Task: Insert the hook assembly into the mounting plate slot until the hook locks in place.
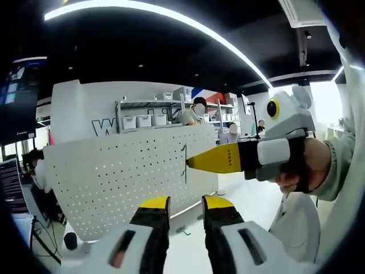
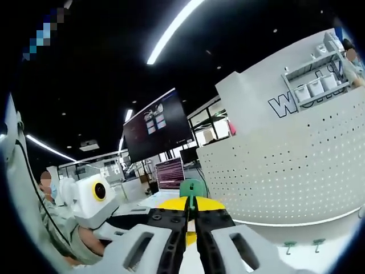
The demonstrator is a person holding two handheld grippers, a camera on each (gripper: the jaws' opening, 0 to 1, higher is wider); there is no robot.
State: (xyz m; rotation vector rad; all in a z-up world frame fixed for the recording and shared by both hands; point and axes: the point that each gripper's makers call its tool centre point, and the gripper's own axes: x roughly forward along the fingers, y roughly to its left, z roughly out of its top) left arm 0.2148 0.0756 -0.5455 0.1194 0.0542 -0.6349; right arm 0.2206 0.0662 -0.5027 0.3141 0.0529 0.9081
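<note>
Two views are given, and the left gripper view is taken first. The left tongs (image 1: 185, 206) are seen at the bottom with the yellow-tipped jaws parted by a clear gap, and nothing is held between them. Ahead of them a white perforated mounting plate (image 1: 114, 174) is stood upright on the white counter (image 1: 245, 200). A thin dark hook (image 1: 184, 162) is seen against the plate near its right part, just at the tip of the right tongs (image 1: 191, 162), which are brought in from the right by a person's hand (image 1: 305, 165). These jaws are closed to a point – whether the hook is gripped by them or only touched cannot be told. Behind the plate a shelf (image 1: 154, 117) with white boxes is seen.

In the right gripper view, the right tongs (image 2: 191, 212) are shown from behind with the jaws pressed together; a small green piece (image 2: 191, 187) is seen just beyond their tips, but what it is cannot be told. The mounting plate (image 2: 296, 171) is spread over the right side. On the left the left tongs' body (image 2: 94, 200) is held by a person – a dark screen (image 2: 157, 132) is hung further back.
</note>
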